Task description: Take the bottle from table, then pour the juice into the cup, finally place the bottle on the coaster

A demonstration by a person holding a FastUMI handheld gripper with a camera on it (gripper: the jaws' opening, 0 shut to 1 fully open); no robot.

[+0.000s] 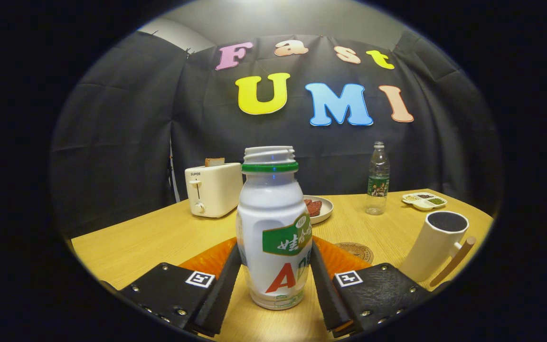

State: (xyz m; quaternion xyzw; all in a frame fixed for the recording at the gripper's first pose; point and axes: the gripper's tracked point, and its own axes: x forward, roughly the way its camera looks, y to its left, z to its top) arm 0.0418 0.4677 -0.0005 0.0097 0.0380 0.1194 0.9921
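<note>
Spread jaws flank the bottle [273, 228], one finger at either side of its lower body, seemingly close but not clearly pressing; it stands upright on the bench [159, 237], cap off. Taking the bottle looks like the step in hand: next they must close on it, then lift. Behind it at 1 o'clock lies the coaster [355, 251], at 3 o'clock the cup [437, 244]. Farther off: toaster [213, 189], plate [318, 209], water bottle [378, 178].

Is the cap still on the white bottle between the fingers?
No, the white bottle has a bare threaded neck above its green ring.
</note>
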